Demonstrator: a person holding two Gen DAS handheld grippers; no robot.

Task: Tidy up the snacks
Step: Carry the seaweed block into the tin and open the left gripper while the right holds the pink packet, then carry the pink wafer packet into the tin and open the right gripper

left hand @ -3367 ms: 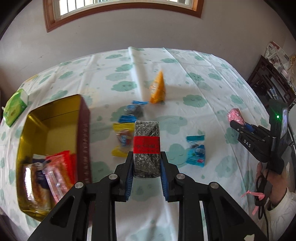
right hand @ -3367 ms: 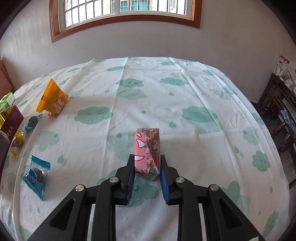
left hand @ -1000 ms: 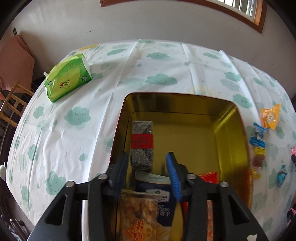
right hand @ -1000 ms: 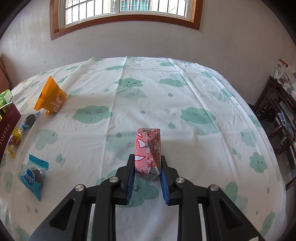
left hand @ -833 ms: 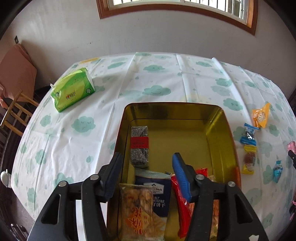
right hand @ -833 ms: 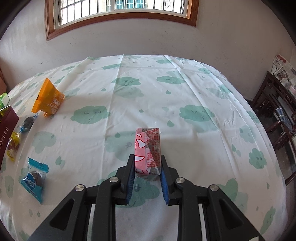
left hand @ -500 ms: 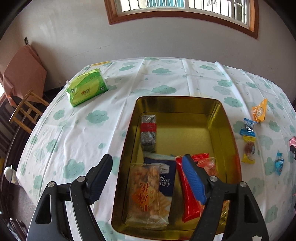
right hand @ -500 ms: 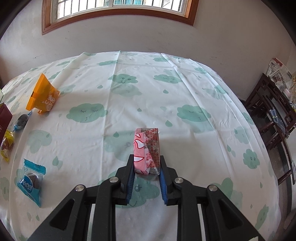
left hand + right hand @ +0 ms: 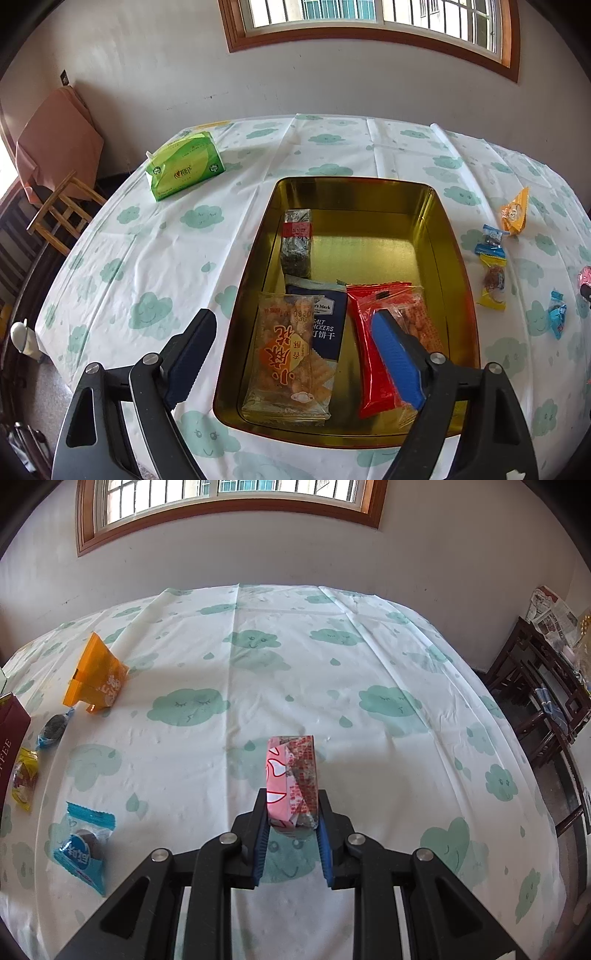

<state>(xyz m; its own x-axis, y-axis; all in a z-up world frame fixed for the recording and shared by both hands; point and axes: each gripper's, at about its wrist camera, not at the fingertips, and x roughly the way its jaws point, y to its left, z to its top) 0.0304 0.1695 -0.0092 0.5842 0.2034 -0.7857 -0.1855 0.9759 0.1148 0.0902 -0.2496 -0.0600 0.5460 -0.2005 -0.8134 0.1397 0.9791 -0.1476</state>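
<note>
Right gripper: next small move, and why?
Probably carry the pink packet over to the gold tin. The right gripper is shut on it above the tablecloth, and the left gripper, jaws just opened, holds nothing, with the dark packet already in the tin.

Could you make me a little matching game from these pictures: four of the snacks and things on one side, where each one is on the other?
Things:
1. pink pack
2. seaweed pack
3. tissue pack
4. orange bag

Places:
A. lying inside the gold tin
B. on the cloth, beyond the tin's far left corner
C. clamped in the right tool
D. on the cloth, next to wrapped candies

Pairs: 1-C, 2-A, 3-B, 4-D
</note>
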